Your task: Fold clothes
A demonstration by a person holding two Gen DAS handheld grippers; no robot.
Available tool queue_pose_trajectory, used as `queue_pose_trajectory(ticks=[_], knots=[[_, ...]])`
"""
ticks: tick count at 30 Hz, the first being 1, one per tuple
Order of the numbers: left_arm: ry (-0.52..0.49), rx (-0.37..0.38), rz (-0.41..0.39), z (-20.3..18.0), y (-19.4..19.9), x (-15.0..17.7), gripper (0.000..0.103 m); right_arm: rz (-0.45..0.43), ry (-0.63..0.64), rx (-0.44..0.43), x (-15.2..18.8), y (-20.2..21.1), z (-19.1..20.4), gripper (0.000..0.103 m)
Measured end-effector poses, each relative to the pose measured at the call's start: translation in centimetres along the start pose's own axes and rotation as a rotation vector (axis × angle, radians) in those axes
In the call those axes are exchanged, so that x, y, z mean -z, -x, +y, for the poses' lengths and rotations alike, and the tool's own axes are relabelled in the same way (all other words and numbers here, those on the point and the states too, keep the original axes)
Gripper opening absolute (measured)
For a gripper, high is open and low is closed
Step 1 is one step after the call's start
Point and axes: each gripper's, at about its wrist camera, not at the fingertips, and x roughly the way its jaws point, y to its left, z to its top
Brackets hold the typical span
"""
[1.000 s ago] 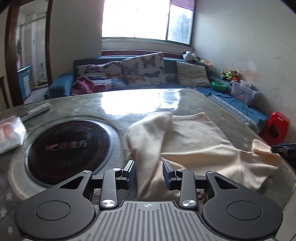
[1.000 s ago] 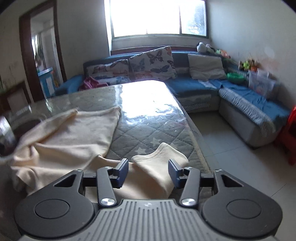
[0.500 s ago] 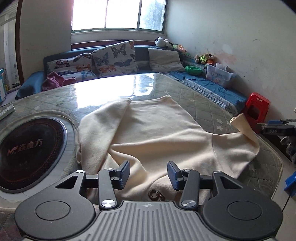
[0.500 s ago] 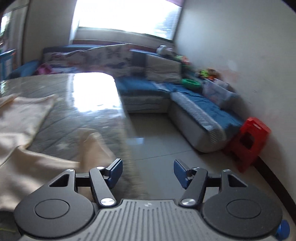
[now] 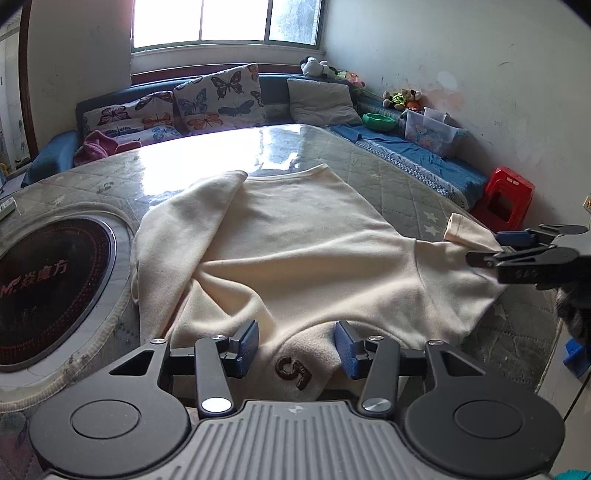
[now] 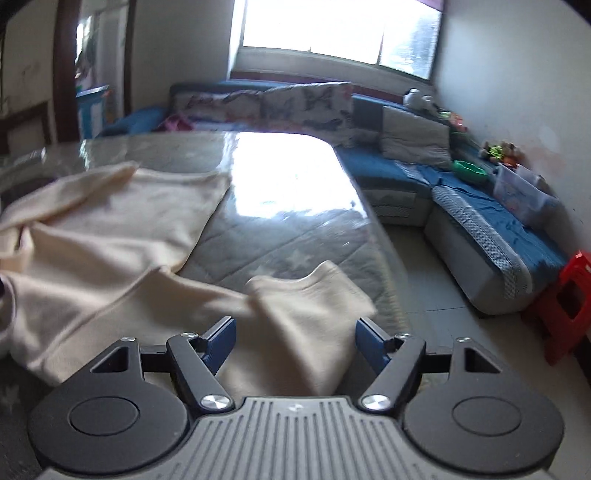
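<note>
**Loose sleeve at the desk edge is the weak point**

Daylight from the window (image 5: 225, 22) glares off the glossy quilted desk (image 5: 402, 184), where a cream sweater (image 5: 295, 251) lies spread and rumpled, its far sleeve doubled back over the body and its near edge, marked with a brown figure, hanging toward the left claw (image 5: 295, 345).

The left claw has its jaws apart, one on each side of that near edge, and the pads do not look pressed on the cloth. The right claw (image 6: 293, 341) has just been opening; its jaws stand wide with the right sleeve (image 6: 310, 314) between them, unclamped. In the left view, that same claw sits at the sleeve's cuff, right by the desk's rim.

Risks, as I judge them:

- The sleeve end lies at the desk's edge, so a push or a closing bite that misses could send it sliding off toward the floor, dragging the body askew.
- The desk looks slick, so pulling one side alone may shift the whole sweater instead of folding it.
- Closing on bunched cloth could catch two layers and lock the existing creases into the fold.
- The dark round cooktop (image 5: 48, 288) set into the desk lies just beside the left shoulder; fabric dragged that way would end up on it.
</note>
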Motion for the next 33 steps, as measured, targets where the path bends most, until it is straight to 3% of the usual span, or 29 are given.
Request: queue_pose_trajectory(ticks=[3, 11, 14, 22, 29, 33], knots=[[0.002, 0.000, 0.008, 0.2, -0.1, 0.2, 0.050, 0.007, 0.033, 0.059, 0.3, -0.9, 0.4, 0.075], [0.012, 0.004, 0.017, 0.6, -0.5, 0.8, 0.053, 0.008, -0.154, 0.316, 1.0, 0.3, -7.0, 0.076], [0.019, 0.002, 0.012, 0.7, -0.2, 0.8, 0.053, -0.011, -0.184, 0.330, 1.1, 1.2, -7.9, 0.076], [0.029, -0.019, 0.008, 1.2, 0.6, 1.2, 0.054, -0.043, -0.207, 0.086, -0.5, 0.5, -5.2, 0.076], [-0.001, -0.019, 0.015, 1.2, 1.6, 1.8, 0.054, -0.033, -0.111, -0.153, -2.0, -0.3, 1.0, 0.077], [-0.004, -0.019, -0.022, 1.3, 2.5, 0.9, 0.054, -0.054, -0.006, -0.268, -3.1, 0.2, 5.3, 0.079]])
